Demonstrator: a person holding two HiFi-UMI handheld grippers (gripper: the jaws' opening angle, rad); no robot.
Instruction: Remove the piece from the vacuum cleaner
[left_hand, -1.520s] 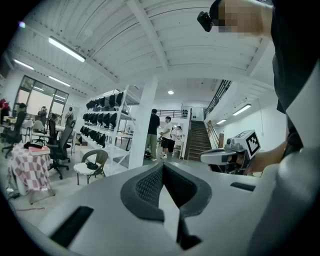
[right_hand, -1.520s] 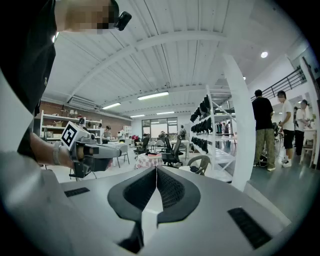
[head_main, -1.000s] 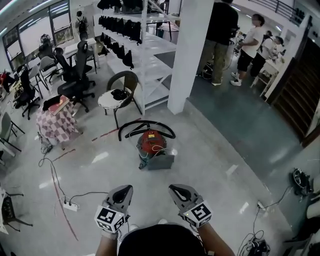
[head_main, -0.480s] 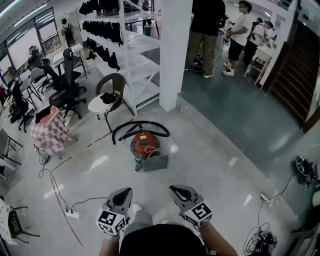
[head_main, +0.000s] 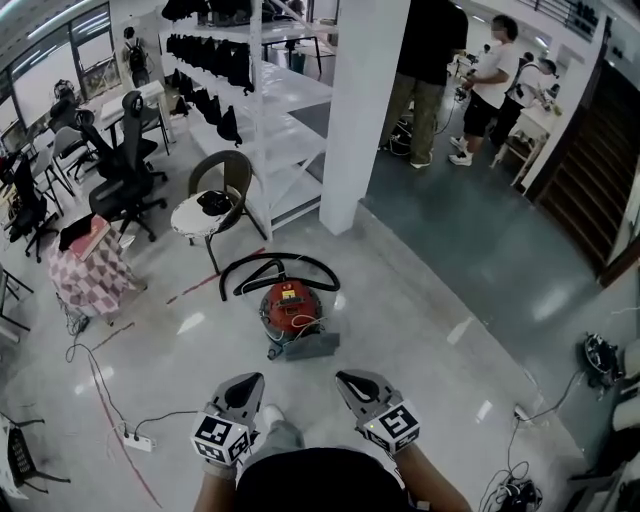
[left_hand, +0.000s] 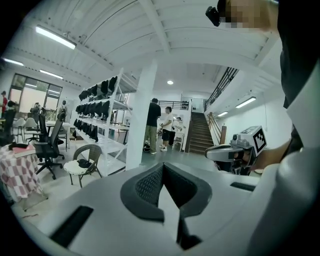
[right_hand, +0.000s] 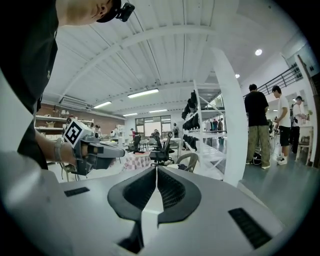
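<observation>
A red canister vacuum cleaner (head_main: 290, 305) stands on the floor ahead, with a black hose (head_main: 275, 262) looped behind it and a grey floor head (head_main: 312, 347) in front. My left gripper (head_main: 243, 386) and right gripper (head_main: 358, 383) are held low and side by side, well short of the vacuum. Both are shut with nothing between the pads. The vacuum is out of sight in both gripper views, which look level across the room. The left gripper (left_hand: 162, 167) sees the right one (left_hand: 235, 150); the right gripper (right_hand: 156, 170) sees the left one (right_hand: 92, 150).
A white pillar (head_main: 360, 110) rises beyond the vacuum. A round chair (head_main: 210, 205) and white shelving (head_main: 255, 90) stand at the back left, office chairs (head_main: 120, 170) further left. A power strip (head_main: 135, 440) and cables lie at the left. People stand at the back right (head_main: 490, 85).
The view has shifted as the person walks: the vacuum sits slightly lower and nearer in the head view. Both grippers keep their places, shut.
</observation>
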